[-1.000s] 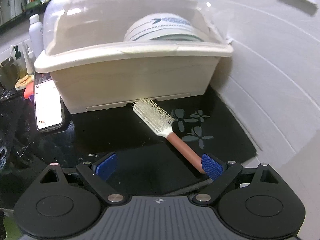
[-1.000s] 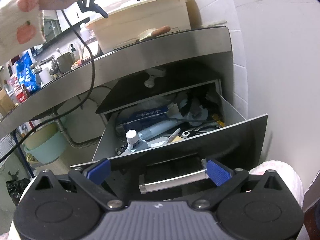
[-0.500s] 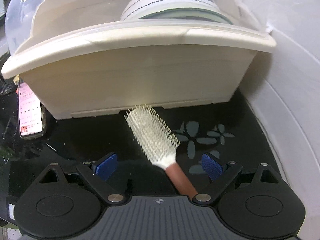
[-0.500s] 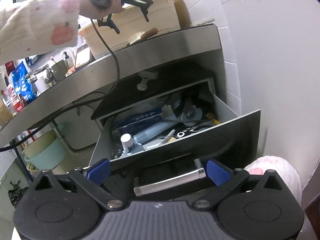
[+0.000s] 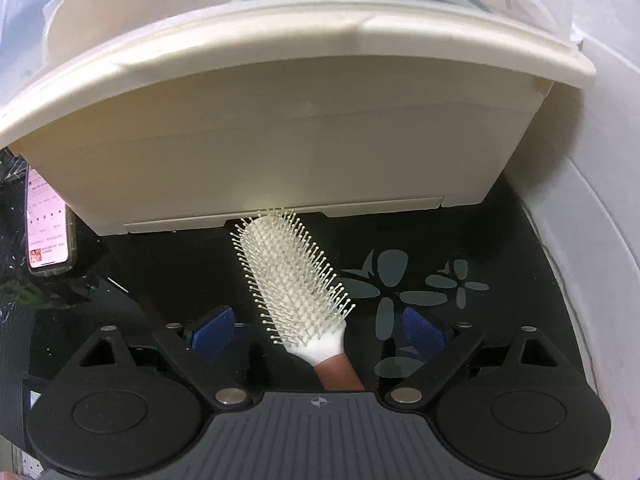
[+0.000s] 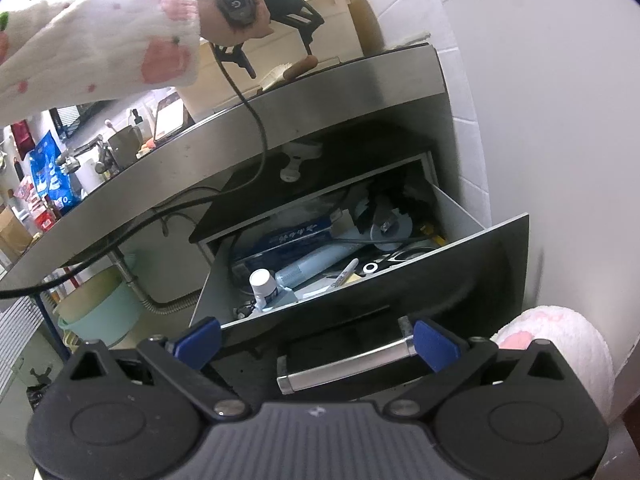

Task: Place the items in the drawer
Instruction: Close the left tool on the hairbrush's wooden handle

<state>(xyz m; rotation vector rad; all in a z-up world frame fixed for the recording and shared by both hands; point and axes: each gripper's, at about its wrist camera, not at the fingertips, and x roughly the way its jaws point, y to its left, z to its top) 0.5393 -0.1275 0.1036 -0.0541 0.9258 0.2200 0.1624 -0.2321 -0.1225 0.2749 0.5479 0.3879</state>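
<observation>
Left gripper (image 5: 318,326) hangs low over the black tabletop (image 5: 500,240), jaws spread wide, nothing between the pads but the brush (image 5: 292,280). Brush lies flat on the tabletop, bristles up, near the right-hand wall end. White head touches or nearly touches the foot of the cream bin (image 5: 280,152); brown handle runs back toward the gripper and passes under its body. Long axis: diagonal, head far-left, handle near-right. The neck of the handle sits roughly midway between the two blue pads (image 5: 210,326), somewhat nearer the right one.

Right gripper (image 6: 316,340) sits low in front of the open drawer (image 6: 460,216), jaws also apart and empty, the drawer's handle (image 6: 344,364) lying between them. Drawer is pulled out and already crowded.

Judgement: left hand is far the nearer to the brush; a close on the handle looks like the step in hand. Handle crosses the jaw line at a slant, so a slight twist may square the grip.

Phone (image 5: 44,232) lies at the tabletop's left.
</observation>
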